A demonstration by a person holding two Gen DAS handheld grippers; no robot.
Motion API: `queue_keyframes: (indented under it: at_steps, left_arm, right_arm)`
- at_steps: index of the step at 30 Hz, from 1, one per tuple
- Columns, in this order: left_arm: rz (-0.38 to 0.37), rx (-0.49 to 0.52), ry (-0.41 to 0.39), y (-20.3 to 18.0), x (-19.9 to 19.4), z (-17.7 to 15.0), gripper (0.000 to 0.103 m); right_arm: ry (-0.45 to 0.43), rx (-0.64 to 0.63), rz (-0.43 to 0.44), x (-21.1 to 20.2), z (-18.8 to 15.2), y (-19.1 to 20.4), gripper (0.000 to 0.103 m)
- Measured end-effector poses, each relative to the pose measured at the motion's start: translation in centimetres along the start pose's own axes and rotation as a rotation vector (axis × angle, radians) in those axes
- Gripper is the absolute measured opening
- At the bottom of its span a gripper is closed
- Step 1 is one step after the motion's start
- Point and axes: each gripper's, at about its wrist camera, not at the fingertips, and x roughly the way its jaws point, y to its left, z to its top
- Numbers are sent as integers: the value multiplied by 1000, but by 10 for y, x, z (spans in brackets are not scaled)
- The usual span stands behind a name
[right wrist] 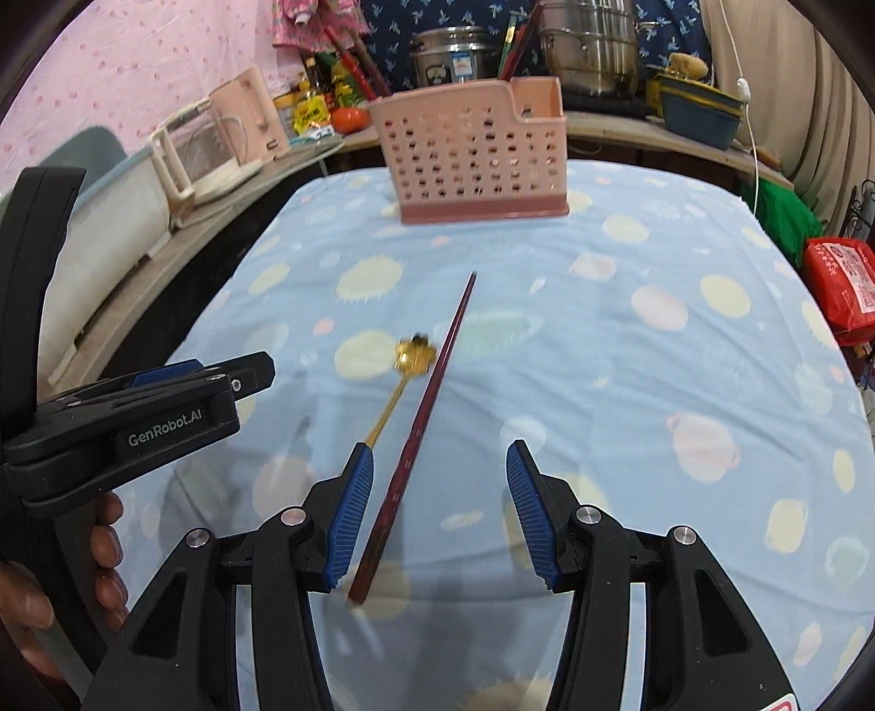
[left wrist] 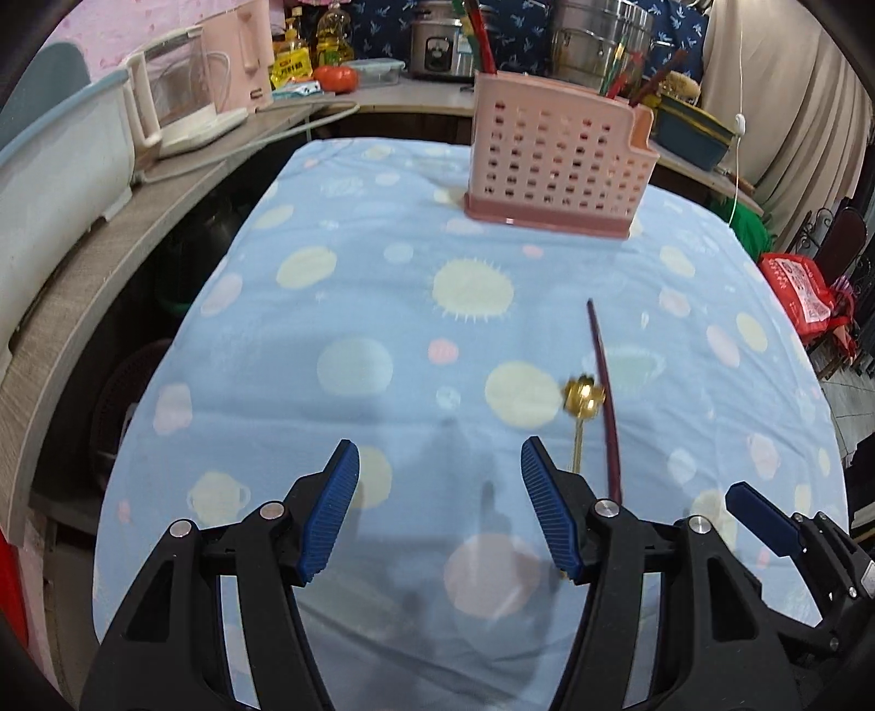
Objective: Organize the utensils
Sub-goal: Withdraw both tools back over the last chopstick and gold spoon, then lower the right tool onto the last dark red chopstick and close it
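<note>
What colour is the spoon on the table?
Gold; the spoon shows best in the right wrist view.

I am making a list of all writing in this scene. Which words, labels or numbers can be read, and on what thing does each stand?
"GenRobot.AI": white letters on the side of the left gripper, in the right wrist view.
Red bag: white label with print, too blurred to read.
Yellow packet on the counter: red print, too small to read.
Rice cooker: a label on its front, unreadable.
Holder, spoon, chopstick: no writing seen.
</note>
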Motion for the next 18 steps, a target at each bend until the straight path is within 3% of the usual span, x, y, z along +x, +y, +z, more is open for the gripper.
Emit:
queue_keyframes:
  at_steps: [7,18]
  left_arm:
    - [13,-3,45,6,7,-22,59]
    - [31,-9,68,14,10,-33,59]
  right_arm:
    - [64,-18,15,16,-19,15,50]
    - [79,-55,-13,24,-25,22,42]
